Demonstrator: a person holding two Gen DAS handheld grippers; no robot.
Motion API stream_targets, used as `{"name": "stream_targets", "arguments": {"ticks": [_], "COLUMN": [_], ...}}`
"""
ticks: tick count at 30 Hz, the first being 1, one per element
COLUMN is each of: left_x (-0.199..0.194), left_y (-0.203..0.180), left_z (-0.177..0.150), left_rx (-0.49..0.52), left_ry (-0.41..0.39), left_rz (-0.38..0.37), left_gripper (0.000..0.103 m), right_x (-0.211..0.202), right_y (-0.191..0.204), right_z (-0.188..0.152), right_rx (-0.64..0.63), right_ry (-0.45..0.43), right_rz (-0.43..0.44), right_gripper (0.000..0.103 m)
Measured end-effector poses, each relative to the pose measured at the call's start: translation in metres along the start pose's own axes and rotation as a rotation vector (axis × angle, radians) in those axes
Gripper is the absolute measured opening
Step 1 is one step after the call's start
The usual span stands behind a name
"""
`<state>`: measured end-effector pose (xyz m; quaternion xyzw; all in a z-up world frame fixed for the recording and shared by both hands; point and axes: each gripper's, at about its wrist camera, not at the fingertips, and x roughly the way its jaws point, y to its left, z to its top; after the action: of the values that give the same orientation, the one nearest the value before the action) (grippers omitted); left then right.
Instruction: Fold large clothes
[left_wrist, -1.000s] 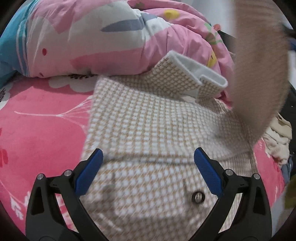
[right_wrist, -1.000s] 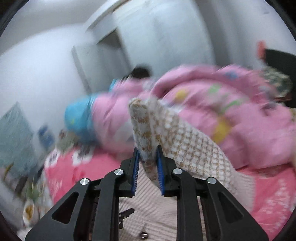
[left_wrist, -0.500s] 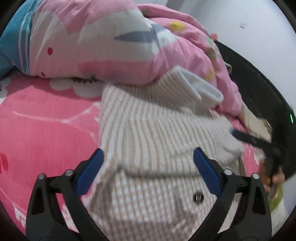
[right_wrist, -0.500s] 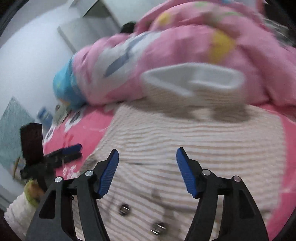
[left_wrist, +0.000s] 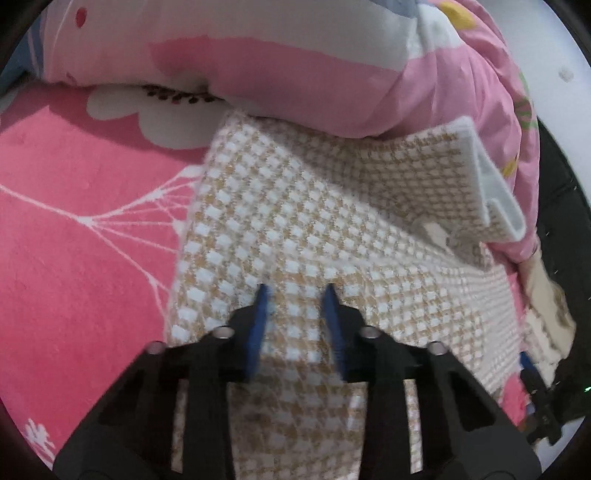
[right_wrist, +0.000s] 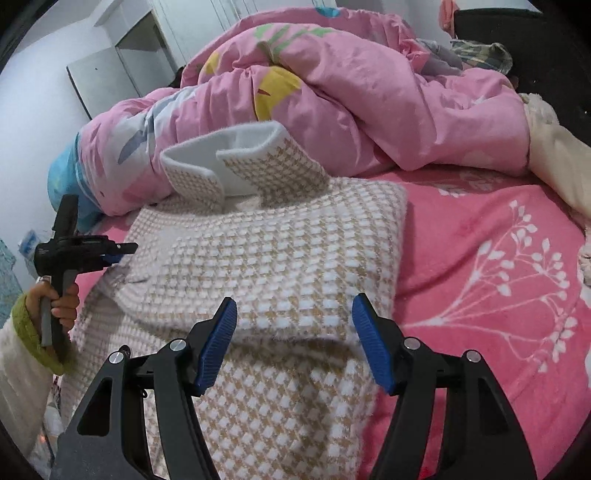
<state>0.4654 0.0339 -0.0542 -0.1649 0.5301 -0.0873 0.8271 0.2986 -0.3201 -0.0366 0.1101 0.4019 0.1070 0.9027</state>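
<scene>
A tan-and-white checked garment (left_wrist: 295, 206) lies on the pink bed, one part folded over its body (right_wrist: 280, 251). Its white-lined flap (right_wrist: 236, 147) leans against the quilt. In the left wrist view my left gripper (left_wrist: 295, 299) points down onto the cloth, its jaws closing with a ridge of fabric pinched between the blue pads. In the right wrist view that same left gripper (right_wrist: 127, 248) sits at the garment's left edge, held by a hand (right_wrist: 59, 299) in a green cuff. My right gripper (right_wrist: 293, 314) hovers open over the near edge of the folded part, gripping nothing.
A bunched pink quilt (right_wrist: 369, 92) lies behind the garment, touching its far edge. Pink flowered sheet (right_wrist: 498, 258) stretches to the right. A cream cloth (right_wrist: 554, 158) lies at the right rim, and a white cabinet (right_wrist: 110, 70) stands at the back left.
The right gripper let go of the fabric it held up, opened and came down; that fabric now lies folded over the garment. The left jaws went from wide open to nearly together on the cloth.
</scene>
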Motion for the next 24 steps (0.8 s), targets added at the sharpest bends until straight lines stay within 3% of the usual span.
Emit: {"name": "stream_targets", "arguments": {"ticks": [2, 6, 8, 11, 13, 16, 21, 24], "left_x": [-0.006, -0.048, -0.06, -0.046, -0.018, 0.006, -0.015, -0.043], "left_y": [-0.009, -0.032, -0.039, -0.031, -0.02, 0.0, -0.003, -0.022], "left_z": [0.002, 0.021, 0.031, 0.041, 0.035, 0.023, 0.017, 0.011], "left_rx": [0.044, 0.144, 0.172, 0.143, 0.126, 0.125, 0.164, 0.243], "left_ry": [-0.018, -0.149, -0.191, -0.157, -0.108, -0.104, -0.182, -0.251], "left_rz": [0.003, -0.067, -0.051, -0.02, 0.034, 0.076, 0.112, 0.073], "left_gripper": [0.011, 0.011, 0.011, 0.011, 0.011, 0.015, 0.018, 0.023], "right_x": [-0.003, -0.014, -0.016, -0.011, -0.004, 0.001, -0.018, -0.02], "right_y": [-0.001, -0.005, -0.006, -0.01, -0.014, -0.017, -0.015, -0.005], "right_z": [0.001, 0.004, 0.004, 0.001, -0.003, -0.005, 0.01, 0.027], "right_rx": [0.006, 0.011, 0.004, 0.008, 0.013, 0.006, -0.014, -0.031], "right_ry": [-0.014, -0.045, -0.057, -0.042, -0.023, -0.006, -0.043, -0.067], "right_rz": [-0.003, -0.004, -0.022, -0.042, -0.056, -0.102, -0.138, -0.142], "right_gripper": [0.064, 0.064, 0.064, 0.064, 0.064, 0.064, 0.064, 0.056]}}
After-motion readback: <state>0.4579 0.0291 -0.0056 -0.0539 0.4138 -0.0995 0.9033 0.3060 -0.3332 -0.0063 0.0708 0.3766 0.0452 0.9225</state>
